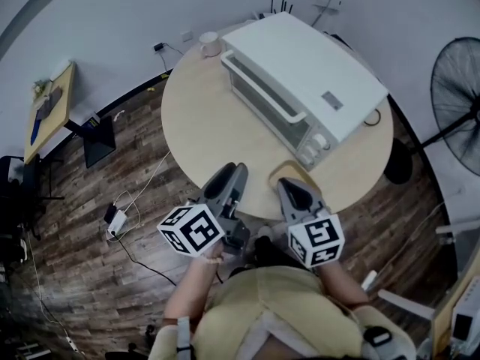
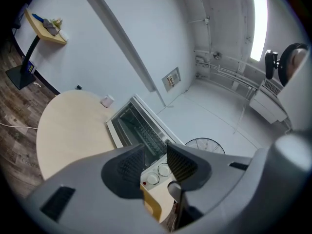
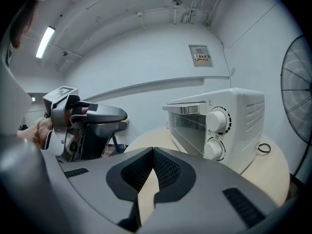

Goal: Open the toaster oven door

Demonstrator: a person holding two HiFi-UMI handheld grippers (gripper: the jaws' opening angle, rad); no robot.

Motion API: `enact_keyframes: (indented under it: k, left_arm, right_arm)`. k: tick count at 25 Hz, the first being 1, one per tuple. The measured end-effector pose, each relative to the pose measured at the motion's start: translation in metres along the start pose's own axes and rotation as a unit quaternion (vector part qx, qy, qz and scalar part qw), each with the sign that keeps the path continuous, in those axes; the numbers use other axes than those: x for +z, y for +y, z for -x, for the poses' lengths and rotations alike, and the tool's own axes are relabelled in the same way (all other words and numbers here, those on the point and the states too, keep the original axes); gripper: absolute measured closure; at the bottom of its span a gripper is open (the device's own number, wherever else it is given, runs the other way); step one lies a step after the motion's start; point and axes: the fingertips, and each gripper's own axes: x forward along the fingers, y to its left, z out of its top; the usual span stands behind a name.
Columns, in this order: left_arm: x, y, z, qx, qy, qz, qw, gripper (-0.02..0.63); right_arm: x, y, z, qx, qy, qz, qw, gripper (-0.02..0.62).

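A white toaster oven stands on the far half of a round beige table, its glass door closed, with a bar handle along the top edge. Two knobs sit at the right end of its front. My left gripper hovers over the table's near edge, well short of the oven; its jaws stand open with nothing between them. My right gripper is beside it, also short of the oven, with its fingertips touching and holding nothing.
A small pale cup stands at the table's far left by the oven. A cable loop lies at the oven's right end. A standing fan is on the right. A tan chair back shows under the grippers. Cables trail across the wooden floor.
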Motion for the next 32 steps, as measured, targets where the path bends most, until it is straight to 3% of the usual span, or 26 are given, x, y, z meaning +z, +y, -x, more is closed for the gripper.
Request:
enact_keyframes:
  k: [6, 15, 27, 32]
  left_arm:
    - [0.005, -0.001, -0.034, -0.009, 0.005, 0.019, 0.9998, 0.483]
    - [0.009, 0.005, -0.075, -0.013, 0.029, 0.014, 0.9994, 0.483]
    - [0.029, -0.004, -0.121, -0.062, 0.089, 0.004, 0.9941, 0.483]
    - [0.036, -0.004, -0.13, -0.082, 0.104, 0.025, 0.9909, 0.476]
  right_arm:
    - [-0.002, -0.014, -0.016, 0.006, 0.003, -0.007, 1.0, 0.592]
    - [-0.004, -0.028, -0.028, 0.002, 0.004, -0.02, 1.0, 0.592]
    - [-0.001, -0.047, -0.037, -0.068, 0.001, -0.061, 0.996, 0.592]
    - [0.004, -0.051, -0.042, -0.098, -0.003, -0.072, 0.993, 0.592]
